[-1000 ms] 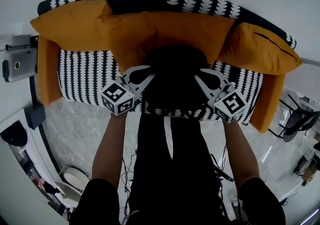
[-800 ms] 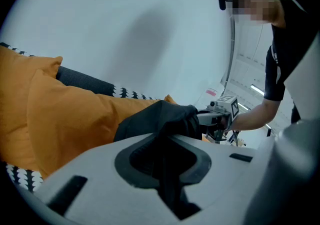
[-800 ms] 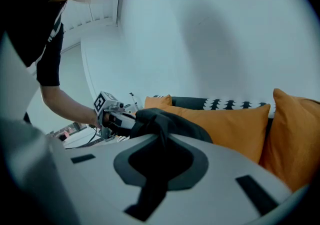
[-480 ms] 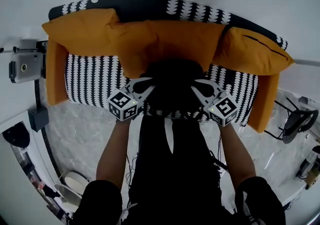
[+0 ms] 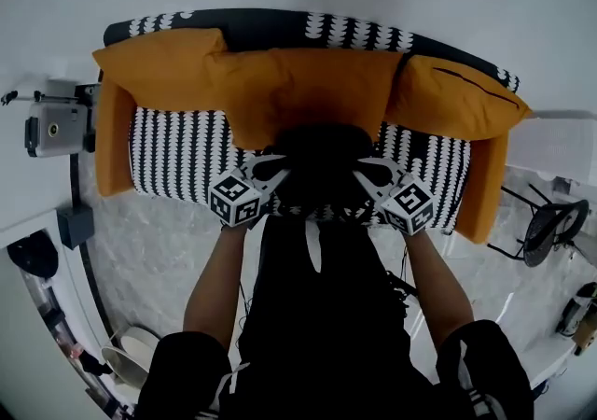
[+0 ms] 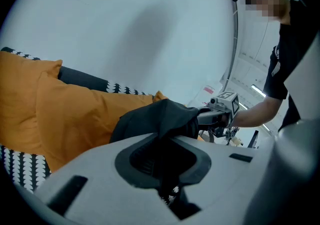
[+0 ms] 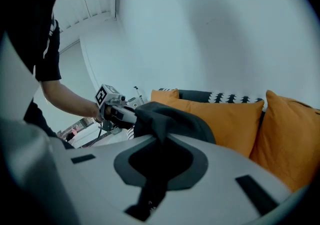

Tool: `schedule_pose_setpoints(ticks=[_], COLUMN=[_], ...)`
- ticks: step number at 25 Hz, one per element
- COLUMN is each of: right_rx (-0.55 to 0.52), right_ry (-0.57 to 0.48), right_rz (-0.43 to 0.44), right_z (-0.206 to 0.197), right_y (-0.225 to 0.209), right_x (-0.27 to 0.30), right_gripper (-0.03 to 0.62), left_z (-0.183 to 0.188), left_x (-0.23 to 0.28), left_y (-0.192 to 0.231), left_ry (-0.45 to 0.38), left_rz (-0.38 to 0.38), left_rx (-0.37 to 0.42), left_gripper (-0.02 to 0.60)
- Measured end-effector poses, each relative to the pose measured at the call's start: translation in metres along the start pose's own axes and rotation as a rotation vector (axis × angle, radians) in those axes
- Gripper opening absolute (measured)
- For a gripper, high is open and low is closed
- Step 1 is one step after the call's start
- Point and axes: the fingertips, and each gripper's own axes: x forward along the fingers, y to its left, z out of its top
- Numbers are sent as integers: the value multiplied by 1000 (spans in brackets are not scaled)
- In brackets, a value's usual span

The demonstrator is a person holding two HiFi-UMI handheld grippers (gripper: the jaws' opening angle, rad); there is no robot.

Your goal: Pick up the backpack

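The black backpack (image 5: 319, 161) hangs between my two grippers, lifted off the sofa seat in the head view. My left gripper (image 5: 270, 175) is shut on the backpack's left side, its dark fabric (image 6: 160, 121) bunched in the jaws. My right gripper (image 5: 368, 175) is shut on the right side, with black cloth (image 7: 167, 121) running through its jaws. Each gripper view shows the other gripper across the bag: the right gripper (image 6: 220, 114) in the left gripper view, the left gripper (image 7: 117, 111) in the right gripper view.
A black-and-white patterned sofa (image 5: 177, 152) with orange cushions (image 5: 317, 82) stands behind the bag against a white wall. A camera on a stand (image 5: 56, 127) is at the left, a black chair (image 5: 550, 222) at the right. Cables trail on the marble floor (image 5: 140, 250).
Both grippers have drawn back from the sofa and risen together, carrying the backpack with them. The sofa now looks farther away in the head view.
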Motion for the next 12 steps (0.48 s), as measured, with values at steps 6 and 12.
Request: schedule_pose_setpoints(ticks=[6, 12], right_rx=[24, 25], right_ry=[25, 37], right_rz=[8, 18], right_z=[-7, -6], right_y=[13, 22], right_x=[-16, -26], right_gripper=[35, 34], left_z=[-4, -2], left_x=[-5, -11], left_y=[-20, -31], left_ry=[30, 43], left_rz=[-15, -24], left_rx=[-13, -18], left_gripper=[49, 49])
